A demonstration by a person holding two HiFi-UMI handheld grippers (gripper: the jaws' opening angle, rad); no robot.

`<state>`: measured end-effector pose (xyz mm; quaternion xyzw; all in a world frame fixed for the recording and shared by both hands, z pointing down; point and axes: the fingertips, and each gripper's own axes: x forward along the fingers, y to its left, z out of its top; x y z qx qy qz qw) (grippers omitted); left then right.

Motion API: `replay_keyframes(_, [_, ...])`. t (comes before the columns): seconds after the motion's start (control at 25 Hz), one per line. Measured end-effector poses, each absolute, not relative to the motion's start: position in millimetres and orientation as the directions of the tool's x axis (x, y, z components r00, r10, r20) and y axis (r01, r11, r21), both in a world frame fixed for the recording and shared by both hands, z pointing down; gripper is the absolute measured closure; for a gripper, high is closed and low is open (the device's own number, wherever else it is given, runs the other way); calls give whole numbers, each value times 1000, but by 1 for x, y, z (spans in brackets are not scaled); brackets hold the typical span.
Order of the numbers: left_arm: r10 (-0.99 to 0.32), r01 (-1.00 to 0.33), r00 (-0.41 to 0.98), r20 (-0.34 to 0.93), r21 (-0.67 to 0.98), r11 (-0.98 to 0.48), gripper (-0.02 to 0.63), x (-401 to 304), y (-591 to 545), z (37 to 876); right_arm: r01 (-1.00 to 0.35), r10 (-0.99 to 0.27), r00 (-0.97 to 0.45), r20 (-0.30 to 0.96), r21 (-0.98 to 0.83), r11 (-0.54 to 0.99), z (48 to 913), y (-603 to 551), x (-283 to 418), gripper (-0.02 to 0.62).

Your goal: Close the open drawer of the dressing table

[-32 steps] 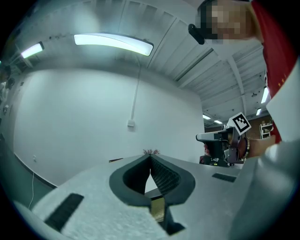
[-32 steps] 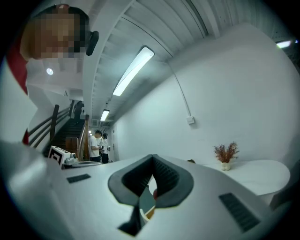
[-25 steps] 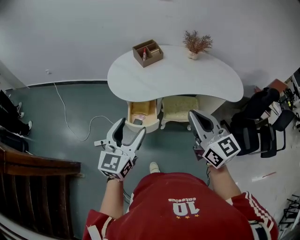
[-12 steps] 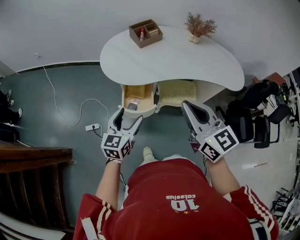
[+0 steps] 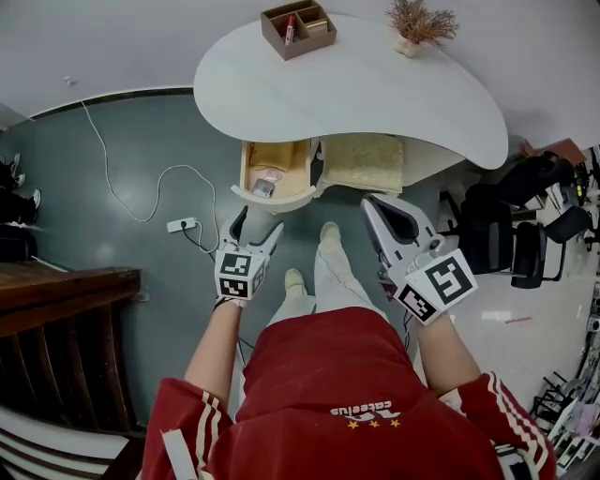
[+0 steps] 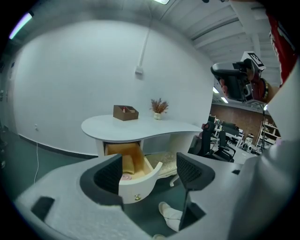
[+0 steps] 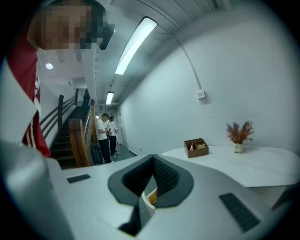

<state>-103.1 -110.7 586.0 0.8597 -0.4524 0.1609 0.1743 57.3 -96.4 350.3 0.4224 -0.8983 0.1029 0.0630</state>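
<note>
The white dressing table (image 5: 356, 94) has its left drawer (image 5: 272, 173) pulled out, with small items inside. My left gripper (image 5: 257, 223) hangs just in front of the drawer's curved front, apart from it. Its jaws are open and have just been opening, with nothing between them. In the left gripper view the drawer front (image 6: 136, 185) and its little knob show beyond the gripper (image 6: 150, 171). My right gripper (image 5: 375, 208) is to the right, in front of the stool, its pads (image 7: 164, 176) meeting at the tip, so it is shut and empty.
A cushioned stool (image 5: 361, 164) is tucked under the table beside the drawer. A brown organiser box (image 5: 298, 28) and a dried plant in a vase (image 5: 419, 23) stand on top. A power strip (image 5: 181, 225) with cable lies left, black office chairs (image 5: 511, 234) right, a wooden stair rail (image 5: 56, 291) far left.
Both grippers have sunk, and the left has come closer to the drawer front with its jaws wider. The person has stepped one foot forward toward the table.
</note>
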Motion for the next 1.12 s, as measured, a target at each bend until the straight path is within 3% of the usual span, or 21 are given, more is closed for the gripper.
replay_keyframes(0.6, [-649, -890, 415, 637, 136, -436, 288, -95, -126, 737, -649, -586, -753, 300, -192, 736, 420, -155, 29, 591])
replay_keyframes(0.92, [-614, -936, 348, 708, 227, -268, 329, -101, -124, 804, -633, -554, -759, 343, -186, 752, 443, -156, 31, 591])
replay_keyframes(1.12, [-585, -940, 338, 737, 230, -252, 356, -97, -126, 828, -650, -556, -741, 376, -195, 735, 460, -150, 46, 591])
